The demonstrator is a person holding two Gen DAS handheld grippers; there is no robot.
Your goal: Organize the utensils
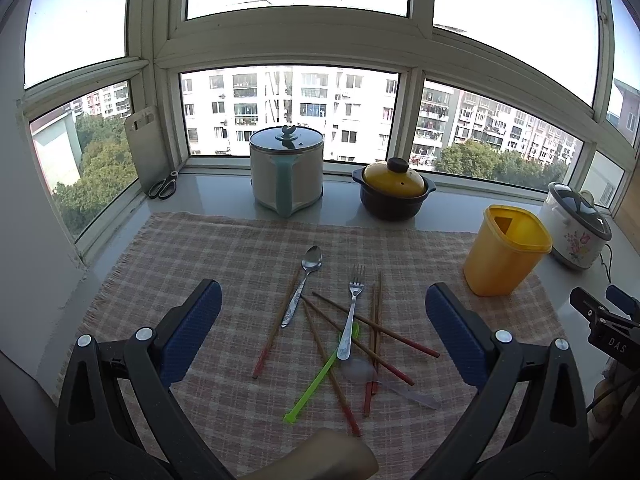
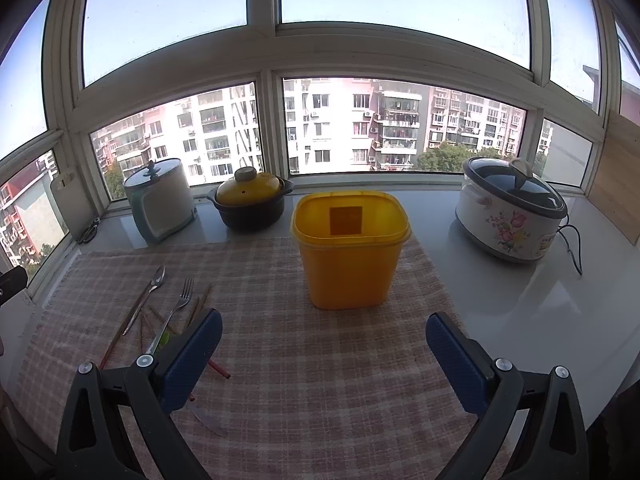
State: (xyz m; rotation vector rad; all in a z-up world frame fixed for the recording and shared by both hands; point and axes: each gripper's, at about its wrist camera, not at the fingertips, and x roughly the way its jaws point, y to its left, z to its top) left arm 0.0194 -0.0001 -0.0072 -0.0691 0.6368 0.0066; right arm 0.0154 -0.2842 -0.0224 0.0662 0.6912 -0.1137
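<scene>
A pile of utensils lies on the checked cloth (image 1: 224,248): a metal spoon (image 1: 304,280), a metal fork (image 1: 352,312), several red-tipped wooden chopsticks (image 1: 376,326), a green plastic utensil (image 1: 320,372) and a clear plastic spoon (image 1: 384,380). A yellow container (image 1: 506,250) stands at the cloth's right, open-topped. My left gripper (image 1: 323,304) is open and empty, above the pile. My right gripper (image 2: 324,332) is open and empty, in front of the yellow container (image 2: 350,248). The spoon (image 2: 150,292) and fork (image 2: 178,304) show to its left; its left finger (image 2: 192,354) hides part of the pile.
On the sill behind stand a steel pot with a teal handle (image 1: 286,168), a black casserole with a yellow lid (image 1: 394,188) and a floral rice cooker (image 2: 510,212) with its cord. Scissors (image 1: 163,186) and a cutting board (image 1: 146,148) lean at the far left. A wooden board (image 2: 618,176) stands at the right.
</scene>
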